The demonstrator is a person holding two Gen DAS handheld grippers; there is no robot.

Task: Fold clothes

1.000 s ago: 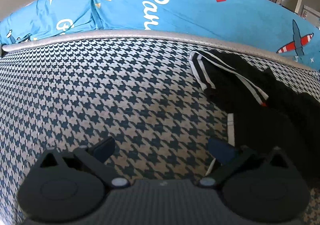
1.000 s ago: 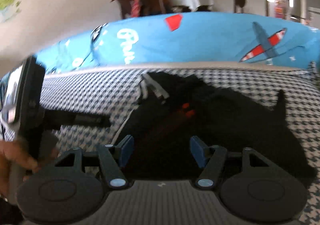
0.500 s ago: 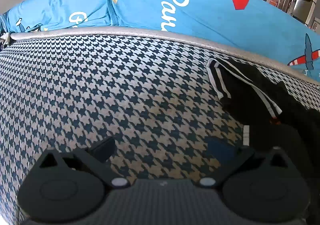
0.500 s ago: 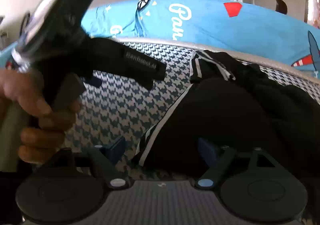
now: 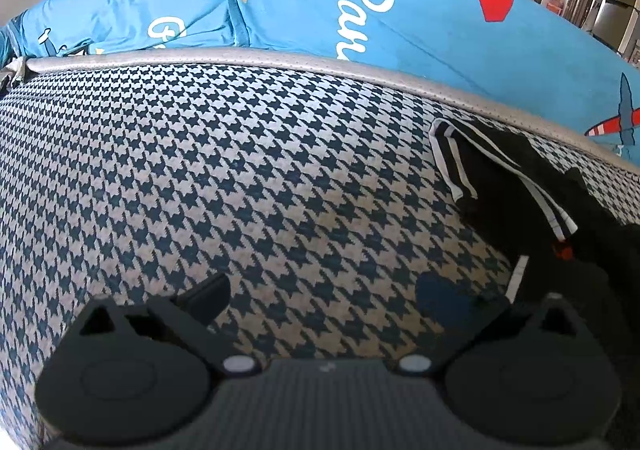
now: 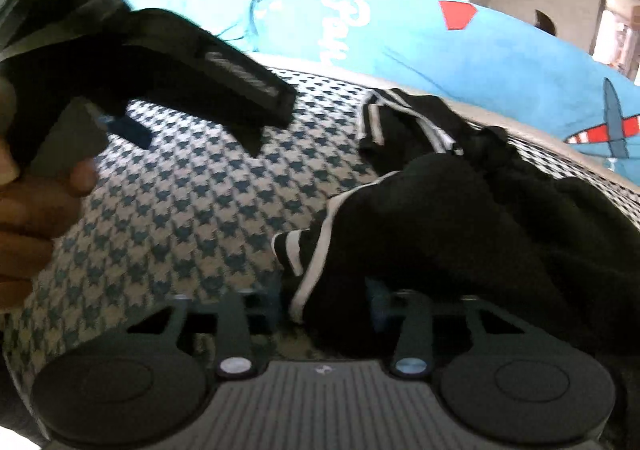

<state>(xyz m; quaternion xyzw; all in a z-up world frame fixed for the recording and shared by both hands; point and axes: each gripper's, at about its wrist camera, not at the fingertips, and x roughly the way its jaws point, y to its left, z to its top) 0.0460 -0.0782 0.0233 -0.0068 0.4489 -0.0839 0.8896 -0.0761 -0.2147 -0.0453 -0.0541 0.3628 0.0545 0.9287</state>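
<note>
A crumpled black garment with white side stripes (image 6: 460, 218) lies on the houndstooth surface (image 6: 192, 218). In the right wrist view its striped edge sits between the fingers of my right gripper (image 6: 326, 302), which have drawn in against the fabric on both sides. The left wrist view has the same garment (image 5: 520, 202) at the right. My left gripper (image 5: 324, 292) hovers open over bare houndstooth fabric (image 5: 240, 170), just left of the garment, with nothing between its fingers. The left gripper body (image 6: 192, 62), held by a hand (image 6: 28, 218), fills the upper left of the right wrist view.
A grey piped border (image 5: 320, 64) edges the houndstooth surface at the back. Behind it rises a blue printed cushion or bedding (image 5: 400, 10). A doorway and furniture show far behind. Bare houndstooth fabric stretches to the left of the garment.
My right gripper's fingers have narrowed onto the garment's striped edge. The left gripper has stayed open and drifted slightly left, so the garment sits further right in its view.
</note>
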